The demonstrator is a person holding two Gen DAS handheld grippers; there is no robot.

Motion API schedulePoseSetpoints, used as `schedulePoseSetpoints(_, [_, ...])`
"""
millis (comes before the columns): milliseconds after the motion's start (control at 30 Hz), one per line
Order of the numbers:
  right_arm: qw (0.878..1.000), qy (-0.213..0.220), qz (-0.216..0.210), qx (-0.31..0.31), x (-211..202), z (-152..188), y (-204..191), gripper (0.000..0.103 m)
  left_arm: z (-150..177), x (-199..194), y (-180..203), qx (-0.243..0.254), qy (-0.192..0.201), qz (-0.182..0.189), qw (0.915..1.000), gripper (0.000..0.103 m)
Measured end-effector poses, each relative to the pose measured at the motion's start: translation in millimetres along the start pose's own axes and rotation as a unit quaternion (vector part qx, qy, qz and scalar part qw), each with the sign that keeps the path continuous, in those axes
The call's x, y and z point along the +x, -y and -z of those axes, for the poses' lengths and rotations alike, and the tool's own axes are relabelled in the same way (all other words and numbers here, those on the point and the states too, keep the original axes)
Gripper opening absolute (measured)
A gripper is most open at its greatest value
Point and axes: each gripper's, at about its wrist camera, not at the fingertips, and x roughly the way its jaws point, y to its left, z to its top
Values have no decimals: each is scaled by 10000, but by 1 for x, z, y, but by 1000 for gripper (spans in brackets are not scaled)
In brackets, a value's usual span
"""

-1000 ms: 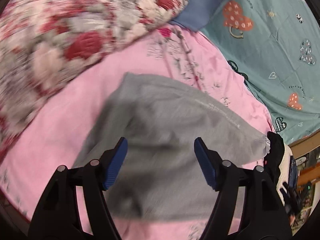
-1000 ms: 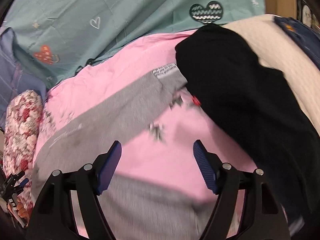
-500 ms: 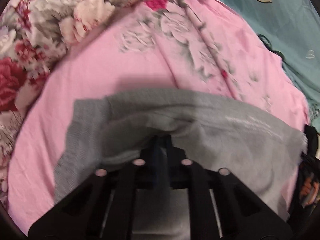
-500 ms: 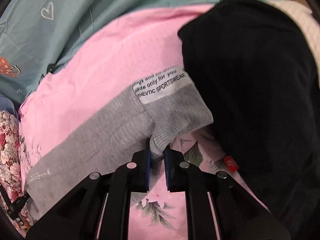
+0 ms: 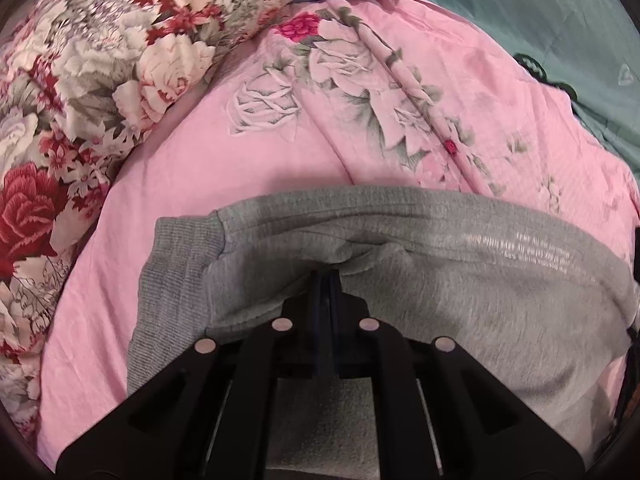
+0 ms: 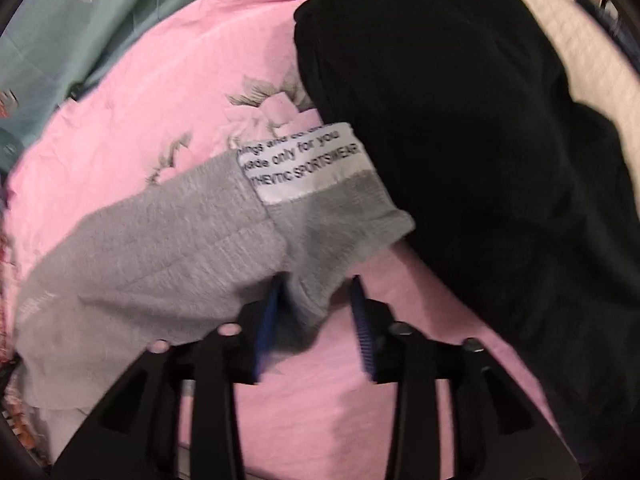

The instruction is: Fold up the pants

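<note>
Fold under way | my left gripper clamped tight on soft grey knit sweatpants, cloth bunched at its tips | my right gripper parted, ribbed cuff with white label loose between its blue pads | pants lie on pink floral sheet | next: likely smooth, then fold again

You've got matt grey sweatpants, soft fleecy knit with ribbed cuffs, plus a shiny satin label. The pink bedsheet looks like smooth cotton, the black garment fuzzy and dull. Gripper fingers: ridged blue plastic.
</note>
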Motion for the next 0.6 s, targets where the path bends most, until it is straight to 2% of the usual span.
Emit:
schedulePoseSetpoints(33, [10000, 0, -31, -69, -8, 3, -3, 41, 1, -3, 0, 74, -116, 78, 9999, 17])
schedulePoseSetpoints(67, [9998, 22, -131, -142, -20, 8, -6, 41, 1, -10, -2, 80, -236, 255, 9994, 32])
schedulePoseSetpoints(100, [9993, 113, -262, -255, -37, 16, -11, 41, 3, -22, -7, 49, -167, 407, 9990, 58])
schedulePoseSetpoints(133, [9984, 229, -361, -360, -53, 24, -14, 42, 4, -38, -13, 36, 81, 464, 9989, 75])
schedulePoseSetpoints(200, [9955, 482, -614, -533, -84, 48, -19, 50, 4, -71, -21, 225, 594, 261, 9976, 86])
schedulePoseSetpoints(267, [9915, 660, -942, -608, -109, 78, -19, 53, -6, -87, -26, 601, 644, 253, 9958, 91])
schedulePoseSetpoints(400, [9854, 761, -1380, -642, -133, 122, -16, 53, -38, -71, -31, 1237, 269, 415, 9911, 91])
schedulePoseSetpoints(500, [9857, 793, -1399, -510, -142, 140, -6, 53, -57, -43, -39, 1303, -67, 617, 9895, 91])
schedulePoseSetpoints(600, [9869, 774, -1375, -322, -152, 152, 6, 53, -70, -10, -43, 1264, -508, 980, 9858, 91])
